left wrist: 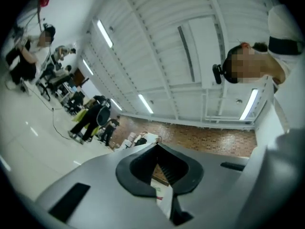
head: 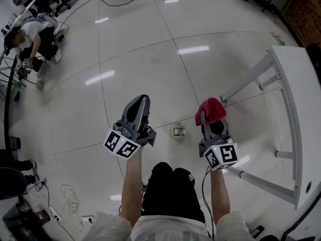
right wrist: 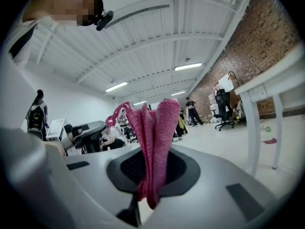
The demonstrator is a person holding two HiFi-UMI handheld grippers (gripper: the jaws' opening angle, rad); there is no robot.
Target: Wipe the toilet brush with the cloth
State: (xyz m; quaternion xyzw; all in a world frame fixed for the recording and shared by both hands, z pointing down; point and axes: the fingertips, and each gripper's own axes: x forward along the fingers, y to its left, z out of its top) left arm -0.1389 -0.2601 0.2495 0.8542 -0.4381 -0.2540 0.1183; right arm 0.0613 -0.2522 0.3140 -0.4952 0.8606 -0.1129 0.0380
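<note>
Here the right gripper (right wrist: 151, 152) is clamped on the pink cloth (head: 210, 110), which bunches out beyond its jaw tips. The left gripper (left wrist: 156, 148) is closed on nothing, jaws touching.

left tongs (left wrist: 157, 150): jaws together, empty | tilted upward | beyond: brick wall (left wrist: 209, 138), ceiling lights (left wrist: 104, 32)

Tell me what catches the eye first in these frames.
A bright pink cloth stands out, pinched in the right hand-held gripper above the shiny white floor. The left hand-held gripper beside it is shut on nothing. A white table runs along the right edge of the head view, and no toilet brush shows in any view.
</note>
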